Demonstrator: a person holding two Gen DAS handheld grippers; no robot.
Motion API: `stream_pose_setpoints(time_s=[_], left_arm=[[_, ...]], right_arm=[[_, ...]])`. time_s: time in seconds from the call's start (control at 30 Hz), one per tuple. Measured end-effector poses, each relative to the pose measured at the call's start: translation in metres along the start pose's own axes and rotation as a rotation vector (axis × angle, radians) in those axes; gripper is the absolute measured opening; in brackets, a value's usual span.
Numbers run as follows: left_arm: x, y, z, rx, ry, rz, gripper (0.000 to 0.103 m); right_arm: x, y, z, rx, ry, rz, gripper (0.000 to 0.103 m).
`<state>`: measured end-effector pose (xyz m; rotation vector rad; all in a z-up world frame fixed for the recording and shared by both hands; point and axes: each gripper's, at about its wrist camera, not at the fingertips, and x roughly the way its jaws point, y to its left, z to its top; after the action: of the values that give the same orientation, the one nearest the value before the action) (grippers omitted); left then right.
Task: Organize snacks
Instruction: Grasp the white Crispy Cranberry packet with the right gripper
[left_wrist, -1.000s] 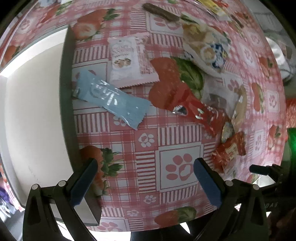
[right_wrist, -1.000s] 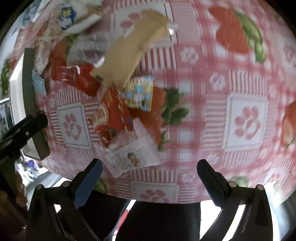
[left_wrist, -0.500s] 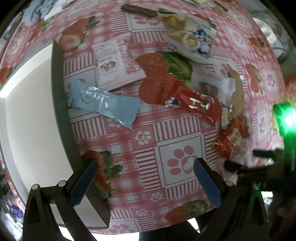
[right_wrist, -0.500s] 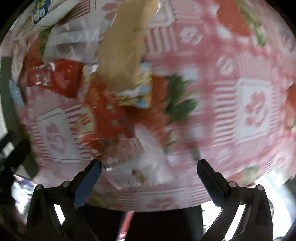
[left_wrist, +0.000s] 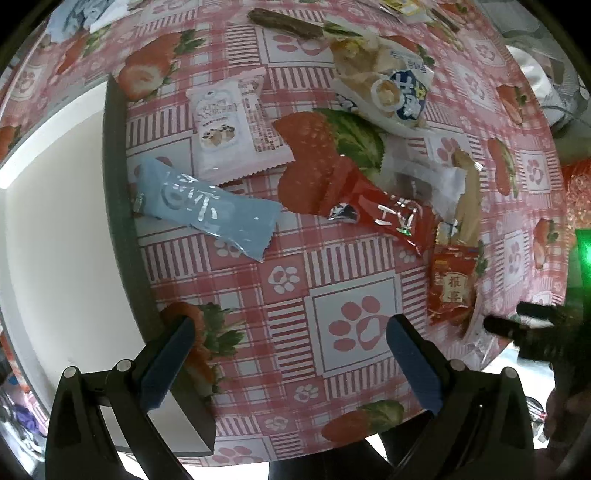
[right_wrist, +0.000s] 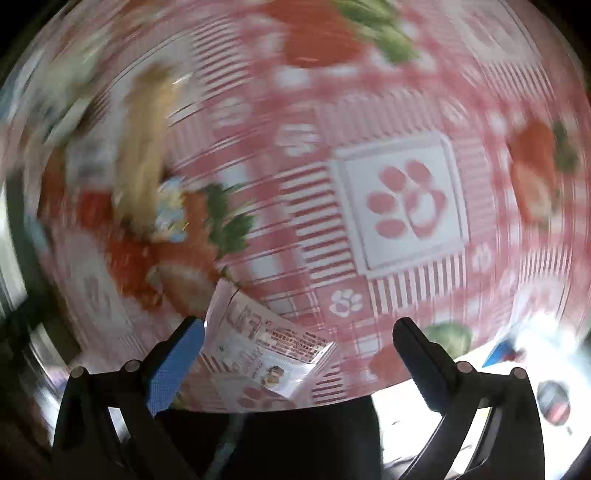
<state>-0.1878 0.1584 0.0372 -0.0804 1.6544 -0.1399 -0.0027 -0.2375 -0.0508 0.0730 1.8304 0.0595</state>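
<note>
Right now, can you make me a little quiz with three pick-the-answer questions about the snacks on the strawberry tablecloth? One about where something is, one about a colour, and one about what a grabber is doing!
1. Where does the light blue packet lie?
A. With one end at the dark edge of the white tray
B. On top of the brown bar
C. Between the left gripper's fingers

2. What colour is the long packet with the torn silver end?
A. Green
B. Red
C. Purple

3. How is the left gripper?
A. Shut on a snack
B. Open, holding nothing
C. Out of sight

Answers:
1. A, its left end reaches the tray's dark rim.
2. B, it is bright red with shiny lettering.
3. B, its blue fingers stand wide apart with only tablecloth between them.
</note>
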Motion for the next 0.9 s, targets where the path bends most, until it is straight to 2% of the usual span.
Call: stream_pose_setpoints(time_s=[0.07,0.17,0.27,0.33,0.37,0.5,0.57,0.6,0.77,0.9], left_arm=[[0.002,-0.004,0.001,0.021,0.011,0.003,0.103],[0.005,-0.017,0.0,0.039,0.025,-0.006,0.103],[0.008,-0.026,-0.007,0.053,0.035,-0.008,0.103],[0.009,-0.037,-0.009,0.06,0.037,-0.006,0.103],[0.012,-0.041,-0.012,0.062,0.036,-0.006,0.103],[0.012,-0.064,-0.012,0.078,0.031,-0.019,0.103],[0.019,-0.089,-0.007,0.087,0.032,-0.027,0.103],[0.02,-0.095,-0.004,0.09,0.034,-0.03,0.103],[0.027,-0.133,0.008,0.071,0.044,-0.066,0.103],[0.045,-0.158,0.018,0.034,0.033,-0.044,0.103]], right_arm=[[0.008,0.019,-0.012,-0.16,-0.002,-0.056,0.103],[0.027,0.045,-0.031,-0.408,-0.006,-0.191,0.103],[0.045,0.062,-0.043,-0.518,-0.012,-0.225,0.103],[0.059,0.075,-0.049,-0.545,-0.019,-0.235,0.103],[0.063,0.083,-0.05,-0.548,-0.02,-0.242,0.103],[0.043,0.114,-0.021,-0.509,-0.038,-0.21,0.072],[0.034,0.107,-0.017,-0.488,-0.045,-0.207,0.057],[0.031,0.104,-0.015,-0.461,-0.055,-0.206,0.046],[0.03,0.067,0.0,-0.315,-0.051,-0.155,0.046],[0.035,0.056,0.003,-0.234,-0.061,-0.11,0.046]])
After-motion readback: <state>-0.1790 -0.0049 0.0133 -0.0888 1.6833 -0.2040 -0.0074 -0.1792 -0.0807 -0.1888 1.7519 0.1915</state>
